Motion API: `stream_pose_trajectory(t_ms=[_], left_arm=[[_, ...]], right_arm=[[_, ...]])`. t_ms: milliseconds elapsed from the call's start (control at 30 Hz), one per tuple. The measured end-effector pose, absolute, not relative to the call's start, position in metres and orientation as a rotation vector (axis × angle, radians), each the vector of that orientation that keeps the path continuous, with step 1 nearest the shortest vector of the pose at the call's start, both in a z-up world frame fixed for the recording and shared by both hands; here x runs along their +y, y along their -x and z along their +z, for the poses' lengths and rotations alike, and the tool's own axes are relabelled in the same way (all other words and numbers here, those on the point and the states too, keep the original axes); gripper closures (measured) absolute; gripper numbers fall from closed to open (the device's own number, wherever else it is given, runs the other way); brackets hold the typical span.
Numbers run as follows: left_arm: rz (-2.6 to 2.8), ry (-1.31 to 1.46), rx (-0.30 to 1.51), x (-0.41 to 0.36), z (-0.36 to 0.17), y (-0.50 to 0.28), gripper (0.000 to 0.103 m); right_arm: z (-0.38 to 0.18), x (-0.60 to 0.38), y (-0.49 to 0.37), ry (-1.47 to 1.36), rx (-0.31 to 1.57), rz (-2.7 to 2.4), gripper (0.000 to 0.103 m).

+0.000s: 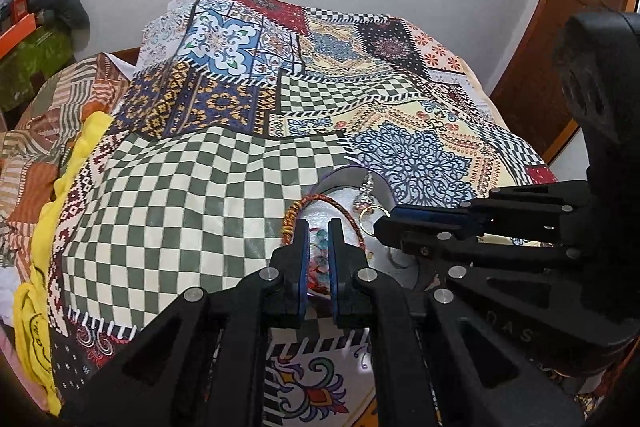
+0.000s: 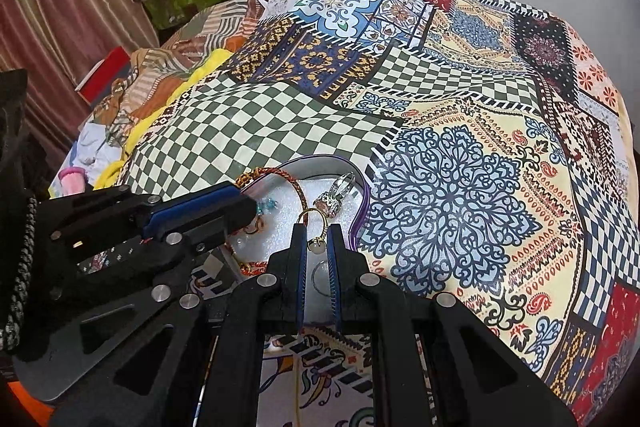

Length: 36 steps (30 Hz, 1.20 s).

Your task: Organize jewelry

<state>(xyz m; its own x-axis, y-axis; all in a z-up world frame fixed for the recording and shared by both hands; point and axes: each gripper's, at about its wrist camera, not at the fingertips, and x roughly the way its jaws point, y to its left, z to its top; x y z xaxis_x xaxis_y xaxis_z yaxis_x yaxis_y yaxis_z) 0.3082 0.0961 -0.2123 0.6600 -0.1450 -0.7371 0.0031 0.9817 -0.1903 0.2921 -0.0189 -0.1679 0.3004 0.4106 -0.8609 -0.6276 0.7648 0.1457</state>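
Your right claw (image 2: 317,247) pinches a gold ring (image 2: 316,227) above the tray (image 2: 362,195); your left claw (image 1: 318,239) is closed, empty; next, lower and release.

- A purple-rimmed tray (image 2: 362,187) with a white foam lining lay on the patterned bedspread.
- A red-and-gold braided bracelet (image 1: 320,201) rested across the tray's near-left rim, partly hidden.
- A silver ring (image 2: 347,183) with a chunky jewelled top lay on the foam near the far rim.
- A gold ring (image 2: 314,223) with a pale stone stood upright, pinched between blue pads.
- Small turquoise beads (image 2: 267,205) sat at the left.
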Motion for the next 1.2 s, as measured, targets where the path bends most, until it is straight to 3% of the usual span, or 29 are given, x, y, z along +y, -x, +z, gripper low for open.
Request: stream_pose_trajectory(t_ms=[200, 367, 600, 967, 1200], left_arm=[[-0.075, 0.192, 0.852, 0.102, -0.21, -0.306, 0.095], [-0.062, 0.177, 0.836, 0.102, -0.203, -0.3, 0.078], [-0.026, 0.151, 0.802, 0.104, -0.187, -0.287, 0.078], [0.003, 0.124, 0.709, 0.105, -0.137, -0.251, 0.078], [-0.007, 0.12, 0.552, 0.095, -0.072, -0.195, 0.078]], right_arm=[[-0.172, -0.019, -0.293, 0.228, 1.061, 0.698, 0.094], [-0.17, -0.017, -0.29, 0.243, 1.047, 0.709, 0.092], [-0.159, -0.019, -0.282, 0.261, 0.981, 0.686, 0.072], [-0.116, -0.033, -0.257, 0.232, 0.879, 0.659, 0.071], [-0.051, -0.057, -0.209, 0.183, 0.713, 0.647, 0.071]])
